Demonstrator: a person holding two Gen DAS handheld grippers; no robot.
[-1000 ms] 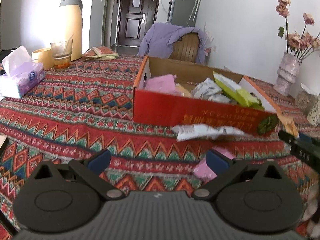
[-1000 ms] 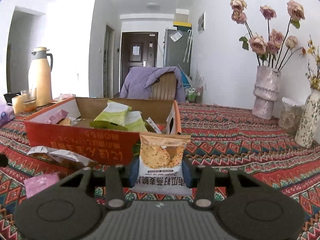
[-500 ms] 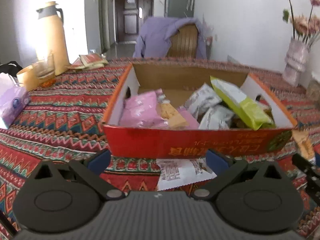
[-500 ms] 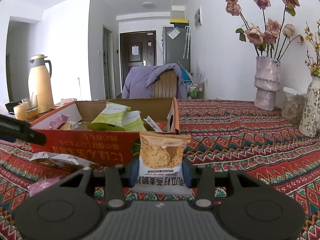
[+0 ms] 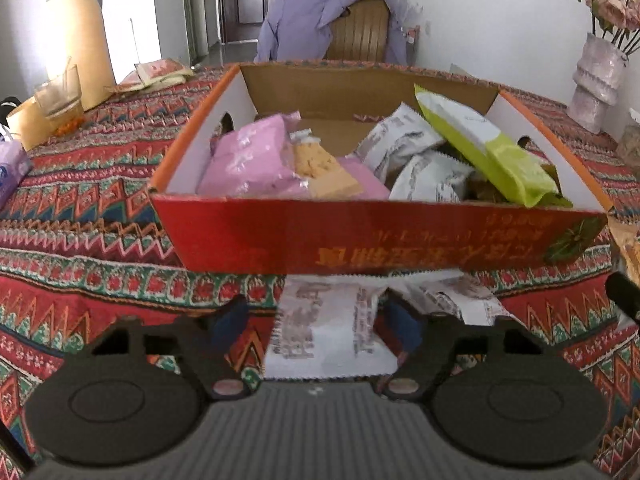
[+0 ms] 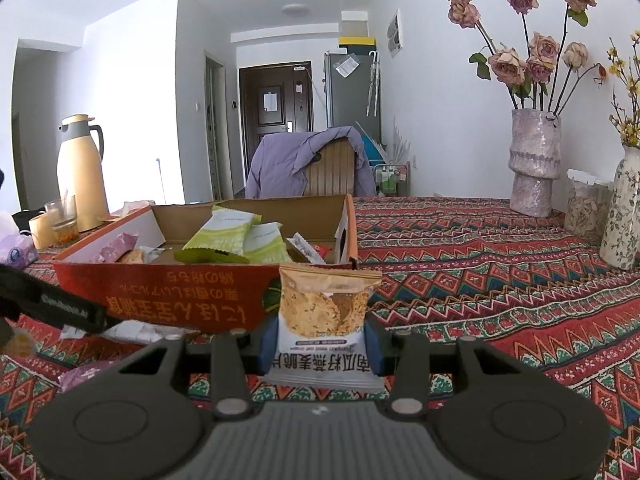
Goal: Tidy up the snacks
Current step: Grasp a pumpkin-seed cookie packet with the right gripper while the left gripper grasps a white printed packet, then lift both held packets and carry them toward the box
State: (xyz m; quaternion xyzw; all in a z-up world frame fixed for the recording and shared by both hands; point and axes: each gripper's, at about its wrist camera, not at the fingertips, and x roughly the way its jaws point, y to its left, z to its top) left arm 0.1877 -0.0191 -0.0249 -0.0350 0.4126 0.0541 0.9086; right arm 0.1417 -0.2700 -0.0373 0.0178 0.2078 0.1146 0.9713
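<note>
1. Two claws are at work, and we take the step in hand to be the pickup of the white packet (image 5: 328, 328) that lies flat on the counter (image 5: 80, 240), just in front of the red box (image 5: 360, 240).
2. The left claw (image 5: 320, 320) is closing now, with the white packet between its blue fingertips (image 5: 230, 320); we cannot tell if the pads press it yet.
3. To do this well, we should keep the fingers low on the cloth, so that they catch the thin packet by its two side edges and do not slide over it.
4. The packet's far end reaches under the box's front wall, straight ahead of the left claw, so we should lift it back first.
5. The right claw (image 6: 320, 344) is narrow and holds an orange cracker packet (image 6: 326, 320) upright, just before the near right corner of the box.
</note>
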